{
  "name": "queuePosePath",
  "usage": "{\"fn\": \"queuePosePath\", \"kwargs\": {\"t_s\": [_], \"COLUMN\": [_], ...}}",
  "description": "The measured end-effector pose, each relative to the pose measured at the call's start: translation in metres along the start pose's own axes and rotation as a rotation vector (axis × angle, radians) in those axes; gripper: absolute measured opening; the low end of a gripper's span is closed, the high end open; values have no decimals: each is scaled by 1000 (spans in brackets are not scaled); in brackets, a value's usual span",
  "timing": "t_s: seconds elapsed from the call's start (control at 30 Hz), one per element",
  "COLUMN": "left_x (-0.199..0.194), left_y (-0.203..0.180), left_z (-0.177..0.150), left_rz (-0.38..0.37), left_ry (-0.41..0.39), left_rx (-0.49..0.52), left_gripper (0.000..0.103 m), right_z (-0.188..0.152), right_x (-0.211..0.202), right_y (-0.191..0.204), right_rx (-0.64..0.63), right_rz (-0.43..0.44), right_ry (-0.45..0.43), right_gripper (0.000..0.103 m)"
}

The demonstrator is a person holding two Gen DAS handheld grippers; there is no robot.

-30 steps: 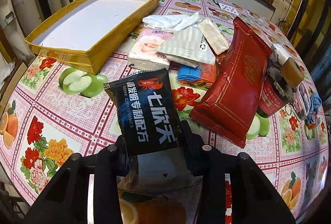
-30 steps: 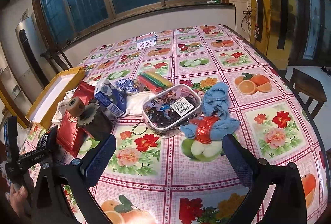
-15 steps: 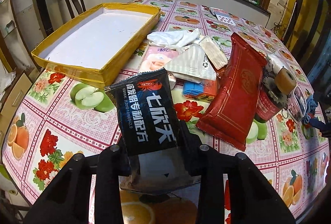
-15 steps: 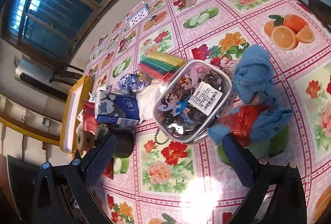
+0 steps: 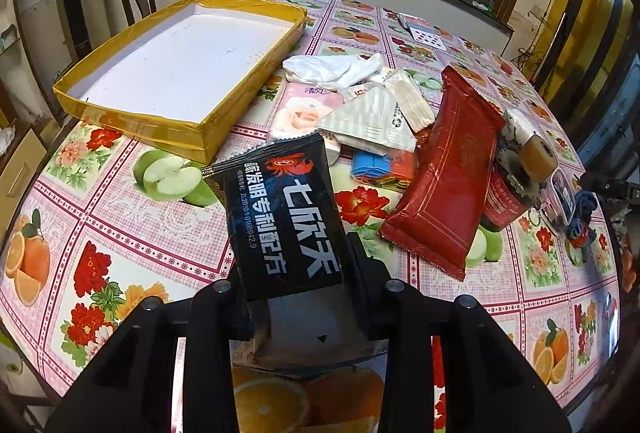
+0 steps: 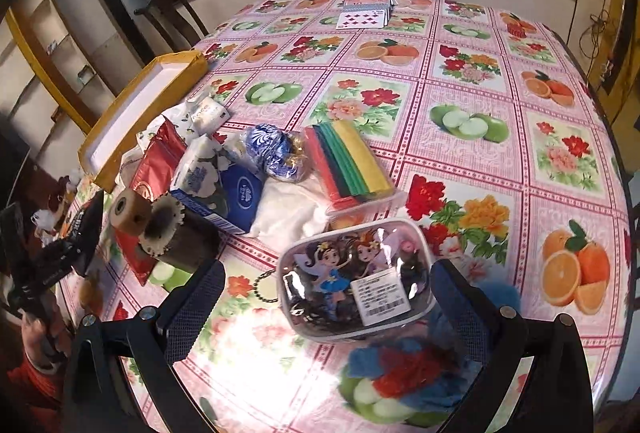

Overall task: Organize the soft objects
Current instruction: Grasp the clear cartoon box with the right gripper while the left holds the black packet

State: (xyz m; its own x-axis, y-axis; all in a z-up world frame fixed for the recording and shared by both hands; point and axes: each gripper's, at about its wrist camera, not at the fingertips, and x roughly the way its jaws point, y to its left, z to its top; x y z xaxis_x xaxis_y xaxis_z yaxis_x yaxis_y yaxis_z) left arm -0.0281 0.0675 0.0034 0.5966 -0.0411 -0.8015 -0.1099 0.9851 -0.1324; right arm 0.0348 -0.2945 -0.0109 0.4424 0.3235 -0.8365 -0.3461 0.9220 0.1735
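The left gripper (image 5: 296, 273) is clamped on one black packet (image 5: 286, 211), holding it above the tablecloth (image 5: 132, 233); its white Chinese lettering carries the number "ZL2010 10166942.9" under a red crab emblem. At eleven o'clock from it sits one yellow-edged tray (image 5: 160, 129) with a white floor, and at one o'clock a pile of soft packs: one pink tissue pack (image 5: 304, 109), one white striped pouch (image 5: 372, 121), one white cloth (image 5: 332, 69) and one long red packet (image 5: 444, 173) leaning on a dark jar (image 5: 508, 197) with a brown roll on top. The right gripper (image 6: 326, 307) hangs wide open with nothing between its fingers, just above one clear pouch (image 6: 356, 285) printed with two cartoon girls and a barcode sticker I can't read. Only the right wrist view shows what lies past that: at twelve o'clock one pack of coloured cloths (image 6: 348, 161) in red, green and yellow, at eleven o'clock one blue tissue pack (image 6: 224, 189) and one blue-and-white foil bundle (image 6: 272, 149), and far off some playing cards (image 6: 364, 15). Directly under the gripper is a blue cloth with red (image 6: 408, 373). At nine o'clock in that view the other handle shows, gripped by a hand (image 6: 38, 329).
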Motion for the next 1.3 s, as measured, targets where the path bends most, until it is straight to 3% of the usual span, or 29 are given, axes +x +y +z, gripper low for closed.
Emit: {"fn": "queuePosePath", "kwargs": {"t_s": [0.17, 0.27, 0.33, 0.53, 0.77, 0.87, 1.13, 1.3], "left_x": [7, 14, 15, 19, 21, 20, 6, -12], "left_y": [0, 4, 4, 1, 1, 1, 13, 24], "left_z": [2, 2, 2, 3, 4, 4, 7, 21], "left_rz": [-63, -100, -87, -84, -91, -98, -126, -174], "left_ry": [58, 101, 100, 111, 117, 117, 101, 85], "left_rx": [-9, -31, -28, -29, -28, -28, -46, -43], "left_gripper": [33, 33, 33, 33, 33, 33, 33, 33], "right_z": [2, 0, 0, 3, 0, 2, -18, -3], "right_x": [23, 29, 33, 46, 50, 58, 31, -11], "right_y": [6, 5, 1, 3, 10, 2, 17, 52], "right_rx": [-101, -139, -135, -178, -220, -123, -88, -116], "right_rz": [-1, -21, -7, -72, -132, -108, -109, -37], "right_ry": [96, 94, 100, 135, 114, 160, 84, 14], "right_gripper": [103, 103, 103, 103, 103, 103, 103, 103]}}
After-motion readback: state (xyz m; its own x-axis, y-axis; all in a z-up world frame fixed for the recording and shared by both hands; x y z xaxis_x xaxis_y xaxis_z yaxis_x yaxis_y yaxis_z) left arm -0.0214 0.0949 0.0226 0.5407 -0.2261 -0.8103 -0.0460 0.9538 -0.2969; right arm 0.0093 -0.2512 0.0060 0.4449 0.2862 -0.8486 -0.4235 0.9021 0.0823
